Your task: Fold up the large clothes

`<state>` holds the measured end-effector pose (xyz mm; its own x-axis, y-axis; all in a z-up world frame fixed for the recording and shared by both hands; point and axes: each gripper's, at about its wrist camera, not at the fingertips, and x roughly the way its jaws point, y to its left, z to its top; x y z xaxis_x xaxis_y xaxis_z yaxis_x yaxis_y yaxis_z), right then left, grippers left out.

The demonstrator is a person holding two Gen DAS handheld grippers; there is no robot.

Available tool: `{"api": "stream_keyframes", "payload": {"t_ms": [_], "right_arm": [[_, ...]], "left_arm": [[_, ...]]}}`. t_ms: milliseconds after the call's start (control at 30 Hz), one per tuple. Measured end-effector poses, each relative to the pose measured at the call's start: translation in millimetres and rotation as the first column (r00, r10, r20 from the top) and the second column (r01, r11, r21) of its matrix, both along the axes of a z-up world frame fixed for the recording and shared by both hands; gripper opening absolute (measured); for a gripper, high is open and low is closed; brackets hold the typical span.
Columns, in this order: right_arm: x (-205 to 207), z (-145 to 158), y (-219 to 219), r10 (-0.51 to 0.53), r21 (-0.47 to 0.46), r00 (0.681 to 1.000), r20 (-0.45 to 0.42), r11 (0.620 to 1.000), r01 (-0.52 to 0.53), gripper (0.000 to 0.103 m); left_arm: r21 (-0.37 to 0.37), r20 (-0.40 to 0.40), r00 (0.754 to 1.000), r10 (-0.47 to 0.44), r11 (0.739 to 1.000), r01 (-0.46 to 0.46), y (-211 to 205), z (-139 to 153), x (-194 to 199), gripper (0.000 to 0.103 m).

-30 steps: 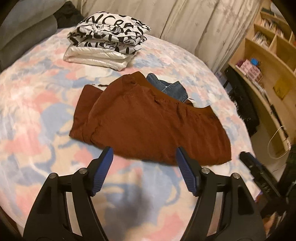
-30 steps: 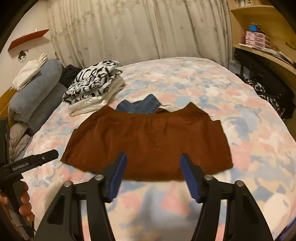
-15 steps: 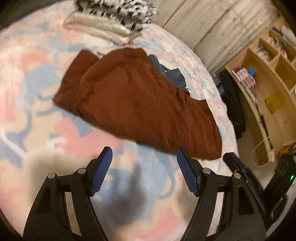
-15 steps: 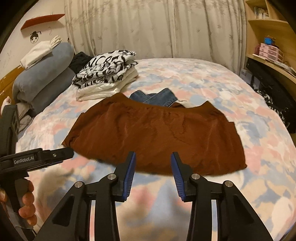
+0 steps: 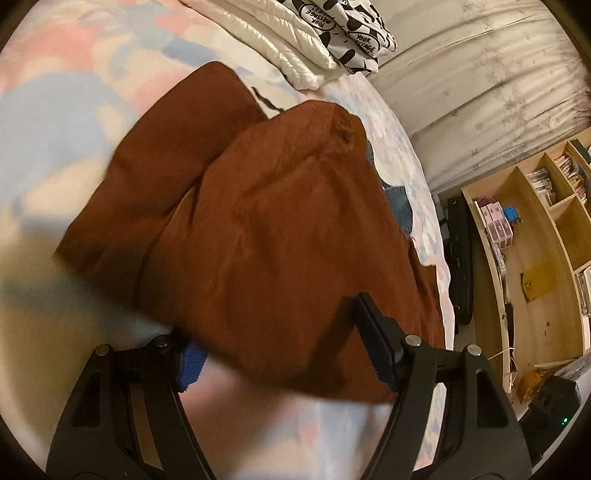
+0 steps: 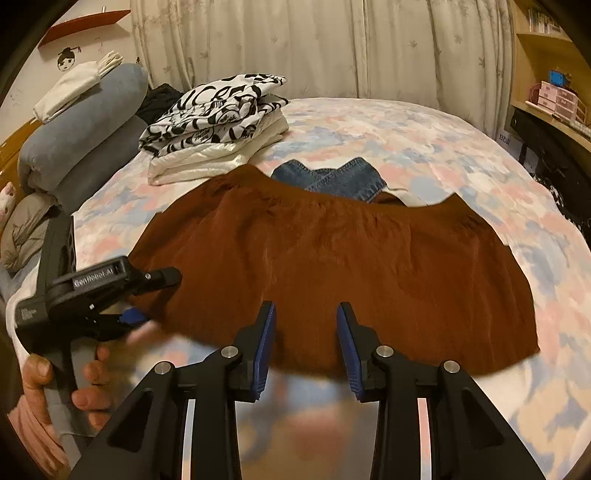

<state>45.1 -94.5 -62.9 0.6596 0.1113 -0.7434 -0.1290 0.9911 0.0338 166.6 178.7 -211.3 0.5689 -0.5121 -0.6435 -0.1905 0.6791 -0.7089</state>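
On floral bed [image 6: 424, 125], both tongs spread at brown garment's [image 6: 332, 251] near hem

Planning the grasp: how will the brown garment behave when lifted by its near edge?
The brown garment will probably sag: it lies flat, with soft wrinkles. It looks thin, so likely light. Its slight sheen hints that it may slip in the fingers. It may drag the jeans it partly covers.

"GenRobot.AI" marks the left gripper [image 6: 147, 295]; "YOUR MESSAGE" dots the printed shirt [image 5: 343, 26].
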Motion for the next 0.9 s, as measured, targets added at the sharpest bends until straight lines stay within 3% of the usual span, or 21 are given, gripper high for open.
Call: {"api": "stream_keyframes", "payload": {"t_ms": [167, 267, 333, 400, 433, 533, 667, 767, 900], "right_arm": [[55, -12, 6, -0.016, -0.019, 1.0, -0.007, 1.0, 0.016, 0.032], [88, -26, 11, -0.027, -0.028, 0.999, -0.021, 0.999, 0.026, 0.027], [110, -40, 13, -0.042, -0.038, 0.998, -0.045, 0.998, 0.04, 0.027], [134, -67, 18, -0.023, -0.036, 0.99, -0.142, 0.999, 0.018, 0.027], [138, -76, 18, -0.031, -0.027, 0.988, -0.15, 0.999, 0.028, 0.027], [147, -89, 27, -0.033, -0.069, 0.993, -0.111, 0.997, 0.025, 0.028], [159, -97, 40, -0.014, -0.131, 0.995, -0.098, 0.991, 0.001, 0.03], [166, -98, 36, -0.005, -0.067, 0.994, -0.106, 0.998, -0.002, 0.03], [175, -105, 15, 0.015, 0.046, 0.994, -0.111, 0.999, -0.01, 0.03]], "left_arm": [[-0.01, 0.035, 0.997, 0.064, 0.998, -0.063, 0, -2, 28, 0.068], [0.053, 0.087, 0.991, 0.103, 0.993, -0.108, 0, 7, 38, 0.049], [0.082, 0.125, 0.985, 0.118, 0.988, -0.129, 3, 14, 44, 0.03], [0.131, 0.18, 0.978, 0.109, 0.982, -0.134, 0, 24, 47, 0.02], [0.172, 0.208, 0.973, 0.095, 0.976, -0.132, -4, 31, 46, 0.017], [0.328, 0.309, 0.951, 0.032, 0.934, -0.138, -25, 60, 32, 0.013], [0.455, 0.413, 0.908, -0.067, 0.879, -0.142, -53, 97, 1, 0.012], [0.511, 0.451, 0.883, -0.129, 0.849, -0.137, -72, 121, -18, 0.011], [0.582, 0.432, 0.881, -0.193, 0.806, -0.109, -94, 143, -28, 0.011]]}}
